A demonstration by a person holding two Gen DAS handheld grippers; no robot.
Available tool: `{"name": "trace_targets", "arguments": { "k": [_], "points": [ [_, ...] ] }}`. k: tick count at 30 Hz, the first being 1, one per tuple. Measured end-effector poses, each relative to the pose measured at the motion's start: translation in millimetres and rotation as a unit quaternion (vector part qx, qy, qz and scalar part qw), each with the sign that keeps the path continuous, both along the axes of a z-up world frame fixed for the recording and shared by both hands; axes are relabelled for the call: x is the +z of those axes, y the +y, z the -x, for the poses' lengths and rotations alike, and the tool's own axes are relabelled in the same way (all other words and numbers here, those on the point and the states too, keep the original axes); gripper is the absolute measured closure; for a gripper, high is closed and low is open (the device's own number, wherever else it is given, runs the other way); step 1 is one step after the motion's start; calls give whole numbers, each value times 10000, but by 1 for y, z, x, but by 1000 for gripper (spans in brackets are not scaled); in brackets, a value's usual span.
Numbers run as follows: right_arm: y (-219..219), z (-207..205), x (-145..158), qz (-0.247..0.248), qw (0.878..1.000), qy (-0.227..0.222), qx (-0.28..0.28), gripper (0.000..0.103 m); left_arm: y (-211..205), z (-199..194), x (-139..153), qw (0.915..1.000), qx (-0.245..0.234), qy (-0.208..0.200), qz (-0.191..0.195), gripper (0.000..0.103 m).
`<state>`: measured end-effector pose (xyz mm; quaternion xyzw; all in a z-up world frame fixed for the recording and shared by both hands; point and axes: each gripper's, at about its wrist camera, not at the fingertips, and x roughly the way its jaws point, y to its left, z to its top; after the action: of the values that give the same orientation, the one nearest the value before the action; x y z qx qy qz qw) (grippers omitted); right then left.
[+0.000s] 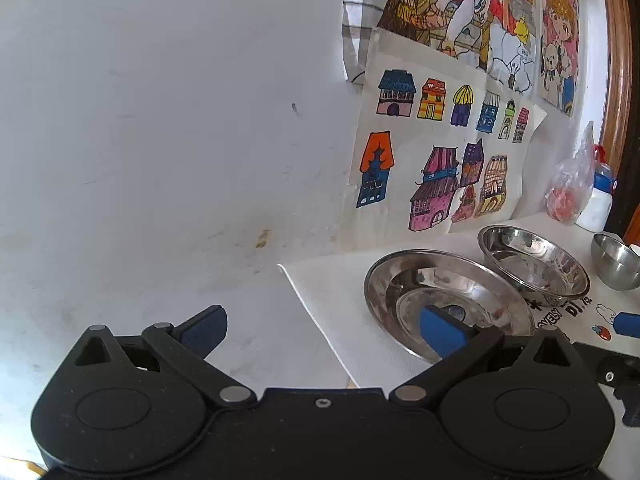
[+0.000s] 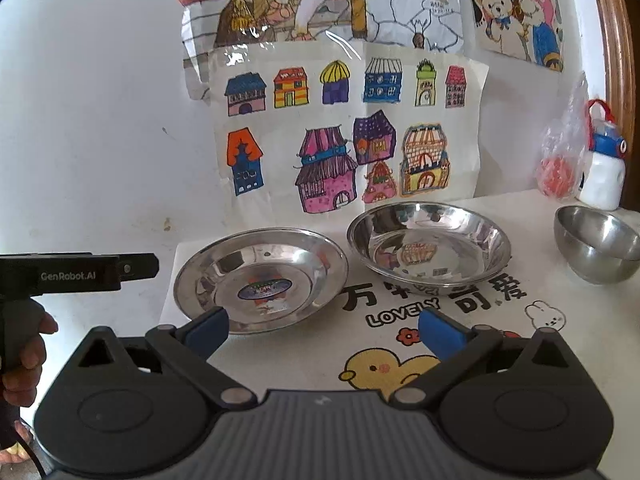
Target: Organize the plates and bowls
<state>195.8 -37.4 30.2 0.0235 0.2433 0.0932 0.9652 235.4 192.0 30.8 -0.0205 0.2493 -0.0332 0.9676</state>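
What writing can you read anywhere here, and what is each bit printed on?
"GenRobot.AI": side of the left gripper.
"LOVELY": table mat, under large Chinese characters partly covered by the deep plate.
Sticker inside the flat plate: too blurred to read.
Small writing on the wall drawing: unreadable.

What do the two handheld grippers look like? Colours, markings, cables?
Both grippers, left and right, have black bodies with round pivot housings, silver pins and blue finger pads. The right's top plate is ribbed grey. Seen from the side, the left reads "GenRobot.AI" in white, with a black cable below.
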Motion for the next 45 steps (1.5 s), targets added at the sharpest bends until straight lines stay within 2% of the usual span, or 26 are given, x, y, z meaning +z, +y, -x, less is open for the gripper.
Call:
{"name": "trace_targets", "arguments": {
  "k": [9, 15, 24, 30, 32, 33, 38, 45],
  "points": [
    [-3, -19, -10, -306, 9995, 54, 75, 1, -5, -31, -8, 9996, -221, 172, 53, 1],
    [-1, -32, -17, -428, 9987, 191, 198, 11, -8, -43, -11, 9993, -302, 183, 105, 2],
    [1, -43, -23, -661, 9970, 308, 266, 23, -13, -58, -20, 9982, -398, 389, 203, 14],
    [2, -48, -24, -719, 9964, 366, 271, 38, -15, -60, -20, 9982, -406, 385, 204, 22],
    [3, -49, -26, -738, 9960, 432, 267, 45, -17, -61, -20, 9980, -420, 423, 209, 28],
    [3, -49, -26, -751, 9958, 458, 267, 45, -17, -61, -20, 9978, -433, 451, 219, 30],
    [2, -50, -27, -798, 9952, 500, 273, 48, -19, -63, -23, 9966, -524, 574, 267, 52],
    [1, -50, -27, -810, 9952, 503, 239, 53, -19, -63, -26, 9955, -554, 675, 355, 65]
  ]
}}
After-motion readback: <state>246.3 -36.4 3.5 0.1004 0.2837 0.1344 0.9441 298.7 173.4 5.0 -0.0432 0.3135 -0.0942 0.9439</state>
